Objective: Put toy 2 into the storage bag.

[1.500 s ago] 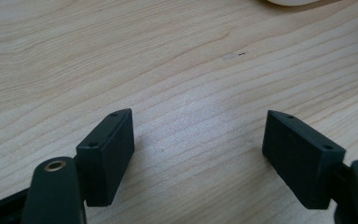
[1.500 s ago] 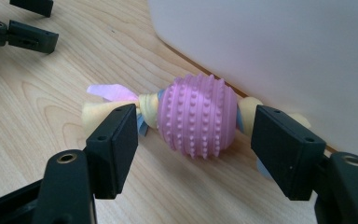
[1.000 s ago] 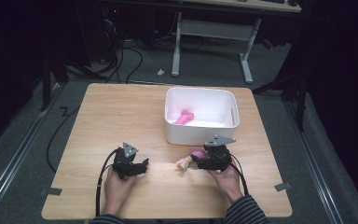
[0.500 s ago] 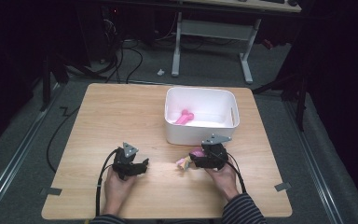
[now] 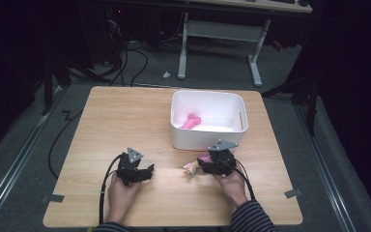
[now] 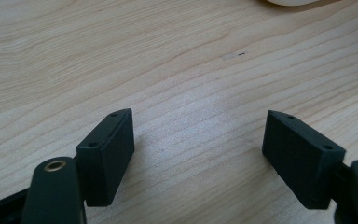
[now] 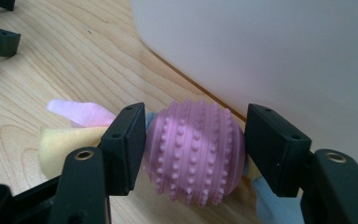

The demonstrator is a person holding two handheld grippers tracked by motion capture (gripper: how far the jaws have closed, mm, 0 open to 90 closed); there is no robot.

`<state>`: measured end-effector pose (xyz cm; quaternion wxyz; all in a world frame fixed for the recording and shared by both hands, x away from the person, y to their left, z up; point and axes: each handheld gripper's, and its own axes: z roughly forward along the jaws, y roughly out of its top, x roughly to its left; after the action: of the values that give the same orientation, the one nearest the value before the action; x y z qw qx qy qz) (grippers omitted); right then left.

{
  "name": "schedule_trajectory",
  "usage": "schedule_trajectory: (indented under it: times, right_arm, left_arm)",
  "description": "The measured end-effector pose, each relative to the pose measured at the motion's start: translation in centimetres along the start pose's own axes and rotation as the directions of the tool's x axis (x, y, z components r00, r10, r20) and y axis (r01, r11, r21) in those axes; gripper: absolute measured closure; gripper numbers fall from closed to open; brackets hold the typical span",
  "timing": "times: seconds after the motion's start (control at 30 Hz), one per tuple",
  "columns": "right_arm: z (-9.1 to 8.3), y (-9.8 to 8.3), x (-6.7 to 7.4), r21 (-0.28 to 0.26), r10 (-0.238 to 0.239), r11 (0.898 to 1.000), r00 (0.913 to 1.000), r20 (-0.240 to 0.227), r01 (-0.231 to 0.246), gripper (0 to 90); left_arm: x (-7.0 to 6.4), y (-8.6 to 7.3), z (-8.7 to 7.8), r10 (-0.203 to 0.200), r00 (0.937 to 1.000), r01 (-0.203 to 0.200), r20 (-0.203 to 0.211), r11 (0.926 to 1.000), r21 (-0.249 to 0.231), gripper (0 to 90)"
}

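My right gripper [image 7: 196,154] has just closed on the pink studded ball [image 7: 193,151] at lower centre of frame beside the white bin [image 5: 207,121], left gripper [image 6: 198,154] gaping empty, so I'd lift straight, clearing the rim before releasing.

We note a pink studded ball [image 7: 195,151], rubbery, ringed with rows of small nubs. Soft cloth strips trail from it: pink [image 7: 81,113], pale yellow [image 7: 63,147] and light blue [image 7: 272,205]. It sits just above the wooden table [image 5: 125,116], close beside the white bin's [image 5: 207,140] near wall. From the high view we see it as a small pink-and-yellow bundle [image 5: 191,168] near the table's front edge.
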<state>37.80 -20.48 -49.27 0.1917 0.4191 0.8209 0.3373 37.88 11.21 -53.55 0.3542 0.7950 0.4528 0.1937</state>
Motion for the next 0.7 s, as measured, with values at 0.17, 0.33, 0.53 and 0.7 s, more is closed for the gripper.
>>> schedule_trajectory:
  times: [0.17, 0.33, 0.53, 0.7]
  right_arm:
    - [-0.1, -0.1, 0.1, -0.006, -0.009, 1.0, 0.9999, 0.01, 0.009, 40.6]
    - [-0.3, -0.1, 0.1, -0.007, -0.015, 1.0, 0.9998, 0.015, 0.015, 40.8]
    - [-1.5, -0.1, 0.2, -0.016, -0.016, 1.0, 0.9997, -0.018, 0.016, 40.9]
    - [-2.6, -0.3, 0.3, -0.018, -0.028, 0.999, 0.9991, -0.031, 0.028, 40.9]
  left_arm:
    - [0.0, 0.0, 0.0, 0.001, 1.0, -0.001, -0.001, 1.0, 0.0, 25.3]
    - [0.0, 0.0, 0.0, 0.001, 1.0, -0.001, 0.0, 1.0, 0.0, 25.3]
    - [0.0, 0.0, 0.0, 0.001, 1.0, -0.001, -0.001, 1.0, -0.001, 25.3]
    - [0.0, 0.0, 0.0, 0.001, 1.0, -0.001, 0.001, 1.0, 0.0, 25.3]
